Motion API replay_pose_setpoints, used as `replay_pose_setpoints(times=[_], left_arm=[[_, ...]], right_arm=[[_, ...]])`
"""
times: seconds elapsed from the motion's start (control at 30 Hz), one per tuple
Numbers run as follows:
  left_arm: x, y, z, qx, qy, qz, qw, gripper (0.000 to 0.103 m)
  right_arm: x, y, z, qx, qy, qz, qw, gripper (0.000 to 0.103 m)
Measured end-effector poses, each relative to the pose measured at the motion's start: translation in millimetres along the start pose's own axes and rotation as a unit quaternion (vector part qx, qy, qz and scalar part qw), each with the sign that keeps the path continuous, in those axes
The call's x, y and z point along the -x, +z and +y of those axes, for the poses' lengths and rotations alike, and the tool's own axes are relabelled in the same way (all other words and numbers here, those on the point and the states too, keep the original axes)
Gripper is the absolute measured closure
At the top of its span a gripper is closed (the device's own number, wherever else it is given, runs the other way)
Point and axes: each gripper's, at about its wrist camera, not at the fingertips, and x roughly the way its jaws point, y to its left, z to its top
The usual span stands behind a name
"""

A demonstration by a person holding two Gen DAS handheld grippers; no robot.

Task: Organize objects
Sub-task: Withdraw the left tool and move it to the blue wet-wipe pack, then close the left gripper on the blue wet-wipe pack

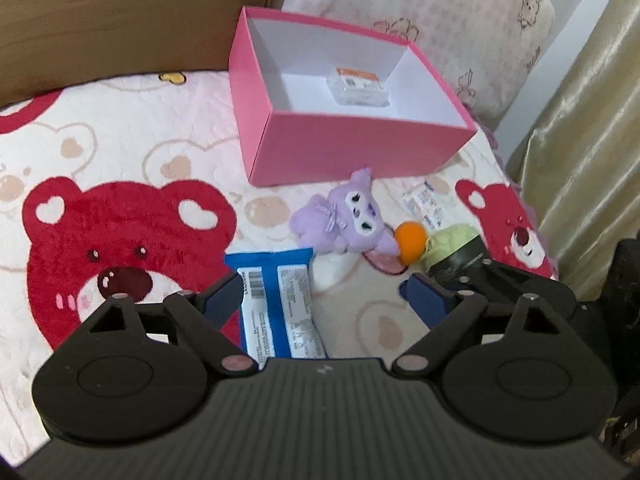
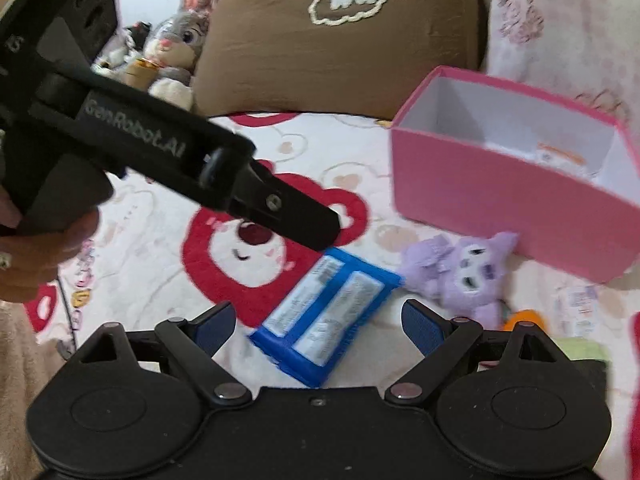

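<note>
Both the left gripper [image 1: 322, 286] and right gripper [image 2: 318, 320] stand apart and empty; the packet [image 1: 276, 308], at 6 o'clock from the box [image 1: 360, 148], looks light and crinkly, best pinched across its narrow width.

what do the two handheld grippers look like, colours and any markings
Both the left gripper and right gripper are matte black, with round pivot housings, silver rivets, linkage arms and blue pads on the fingers. The left one's side reads GenRobot.AI in pale lettering. No cables or sleeves show.
</note>
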Motion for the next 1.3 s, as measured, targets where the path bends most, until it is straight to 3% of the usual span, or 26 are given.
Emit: replay_pose_setpoints(times=[0.17,0.4,0.57,0.73,0.77,0.8,0.83,0.87,0.93,1.1,1.3], left_arm=[[-26.4,-13.4,13.5,0.002,0.003,0.027,0.9996,0.018],[-66.2,-33.4,26.3,0.054,0.01,0.086,0.9948,0.034],[-73.0,-39.5,25.8,0.036,0.04,0.07,0.9961,0.04],[-79.7,-39.1,32.2,0.023,0.075,0.056,0.9954,0.042],[-81.1,-38.5,36.4,0.031,0.069,0.057,0.9955,0.042],[-81.8,-37.8,40.8,0.044,0.058,0.061,0.9955,0.048],[-82.1,-37.3,44.9,0.059,0.04,0.067,0.9952,0.06],[-82.3,-36.8,48.9,0.077,0.019,0.074,0.9941,0.063],[-80.3,-38.0,49.5,0.091,0.013,0.075,0.9929,0.071],[-79.6,-43.5,55.6,0.152,0.001,0.077,0.9854,0.077],[-80.2,-47.5,48.5,0.144,0.014,0.068,0.9871,0.078]], right_arm=[[-23.4,-5.6,-3.3,0.009,0.002,0.02,1.0,0.01],[-54.7,-13.6,-3.3,-0.01,0.017,0.054,0.998,0.01],[-71.6,-20.3,3.1,-0.027,0.026,0.063,0.997,0.01],[-84.4,-28.6,7.8,-0.04,0.004,0.06,0.997,0.011],[-84.4,-28.6,7.8,-0.04,0.004,0.06,0.997,0.011],[-84.5,-29.2,9.0,-0.039,0.001,0.058,0.998,0.011],[-83.8,-28.9,9.6,-0.038,0.0,0.058,0.998,0.011],[-82.9,-29.0,9.8,-0.037,-0.001,0.058,0.998,0.011],[-80.4,-28.8,8.7,-0.041,-0.006,0.057,0.997,0.013],[-75.2,-29.1,4.5,-0.057,-0.015,0.06,0.996,0.014],[-79.9,-31.5,9.9,-0.057,-0.044,0.061,0.996,0.015]])
